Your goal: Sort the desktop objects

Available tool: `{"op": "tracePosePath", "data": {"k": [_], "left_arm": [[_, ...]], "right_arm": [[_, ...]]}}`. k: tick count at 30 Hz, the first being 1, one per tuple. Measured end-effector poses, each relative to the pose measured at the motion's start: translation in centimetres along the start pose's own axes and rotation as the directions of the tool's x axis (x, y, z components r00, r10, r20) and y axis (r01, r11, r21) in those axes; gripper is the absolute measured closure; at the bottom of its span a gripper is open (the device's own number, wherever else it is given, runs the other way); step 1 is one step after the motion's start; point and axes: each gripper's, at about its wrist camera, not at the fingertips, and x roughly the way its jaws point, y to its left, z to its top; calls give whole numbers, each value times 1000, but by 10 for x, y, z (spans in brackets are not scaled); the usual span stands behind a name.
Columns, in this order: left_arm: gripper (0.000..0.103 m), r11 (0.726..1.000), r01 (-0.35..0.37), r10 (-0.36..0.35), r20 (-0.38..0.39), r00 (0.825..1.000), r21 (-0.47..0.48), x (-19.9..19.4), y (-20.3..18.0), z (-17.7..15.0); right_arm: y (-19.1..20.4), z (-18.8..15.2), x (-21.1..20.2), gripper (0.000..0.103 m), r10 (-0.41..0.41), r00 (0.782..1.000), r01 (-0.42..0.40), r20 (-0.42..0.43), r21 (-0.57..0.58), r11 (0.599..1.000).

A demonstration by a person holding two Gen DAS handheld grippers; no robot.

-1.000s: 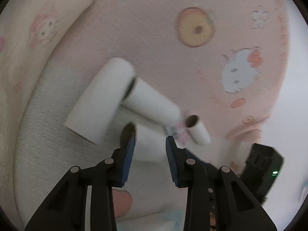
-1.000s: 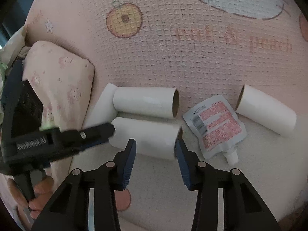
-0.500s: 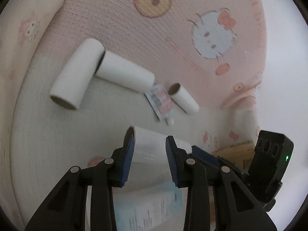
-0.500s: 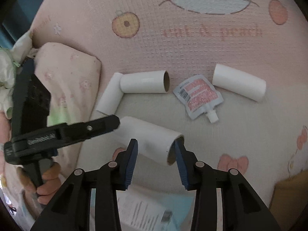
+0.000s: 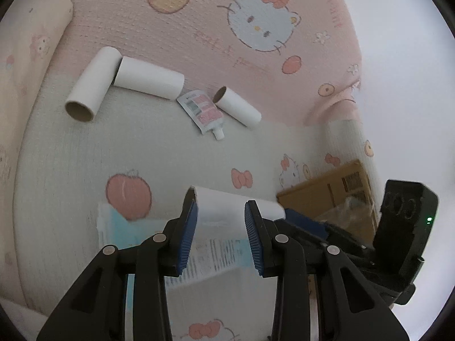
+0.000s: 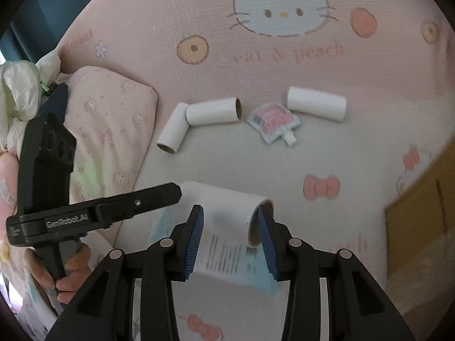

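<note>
Both grippers hold one white cardboard tube (image 5: 227, 204) between them, lifted above the bed (image 5: 71, 156). The left gripper (image 5: 220, 227) pinches the tube's left end, its blue pads (image 5: 186, 236) pressing on either side. The right gripper (image 6: 230, 236) has its jaws on the tube's (image 6: 224, 201) right, open end, one pad outside the wall and the other at the mouth; the jaws hold the tube there.

In the right wrist view the left gripper's finger (image 6: 136, 201) reaches in from the left to the tube's far end, and a hand (image 6: 71, 272) grips its handle at the lower left.

Below the held tube lies a pale blue printed packet (image 5: 210, 255), near the cameras. Farther off on the bed, three more tubes rest: two touching at an angle on the left (image 5: 91, 82) (image 5: 149, 78), and one on the right (image 5: 237, 106). Between the middle and right tubes lies a small pink spout pouch (image 5: 202, 110), just beside both.

The bed cover is white near and pink far, printed with cats, bows and peaches. A pillow (image 6: 111, 130) lies at the left, and a brown cardboard box (image 5: 330, 193) sits at the right.
</note>
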Motion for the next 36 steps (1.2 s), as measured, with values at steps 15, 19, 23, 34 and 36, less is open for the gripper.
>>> {"op": "tracePosePath", "data": {"k": [15,19,23,34,36], "left_arm": [[66,994,-109,108,-82,991,-8,15,3,-17],[66,995,-95,93,-94,991,-16,17,5,-17],[66,994,-105,103,-118,988,-13,22,5,-18],[57,994,-58,50,-79,996,-95,23,15,-5],[56,991,-38,33,-46,998,-130,24,18,4]], "right_arm": [[-8,-46,9,66,64,997,-58,-49,129,990],[-12,-40,-1,66,74,996,-69,-39,112,991],[-19,-21,-17,66,29,999,-32,26,110,993],[-28,35,29,66,-7,995,6,-99,-15,1000],[-25,38,32,66,-35,994,29,-104,-59,998]]}}
